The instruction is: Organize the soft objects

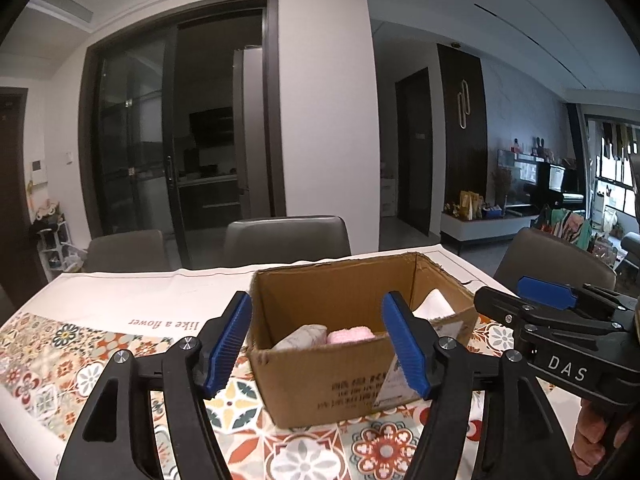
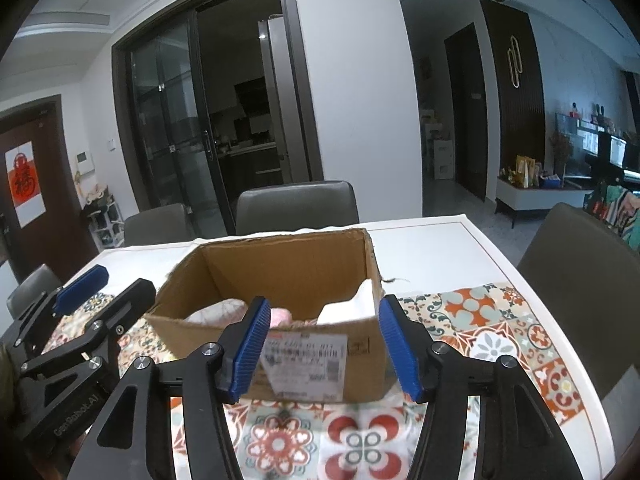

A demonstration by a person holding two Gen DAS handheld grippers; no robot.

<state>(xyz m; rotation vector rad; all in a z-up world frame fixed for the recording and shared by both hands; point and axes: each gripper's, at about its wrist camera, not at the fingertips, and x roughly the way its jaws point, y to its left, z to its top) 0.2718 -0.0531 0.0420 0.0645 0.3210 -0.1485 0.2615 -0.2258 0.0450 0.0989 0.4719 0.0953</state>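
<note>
An open cardboard box (image 1: 340,384) stands on the patterned tablecloth; it also shows in the right wrist view (image 2: 360,364). Inside lie a grey-white soft item (image 1: 300,338), a pink towel (image 1: 350,336) and a white cloth (image 1: 434,304). The same white cloth (image 2: 352,308) and pink item (image 2: 282,317) show in the right wrist view. My left gripper (image 1: 316,344) is open and empty, in front of the box. My right gripper (image 2: 324,348) is open and empty, also in front of the box. Each gripper shows in the other's view, the right (image 1: 548,300) and the left (image 2: 84,280).
The table (image 2: 440,248) carries a floral tablecloth (image 1: 80,356) with a white band. Grey chairs (image 1: 286,236) stand behind the table, another chair (image 2: 580,256) at the right. Glass sliding doors (image 1: 160,140) are behind.
</note>
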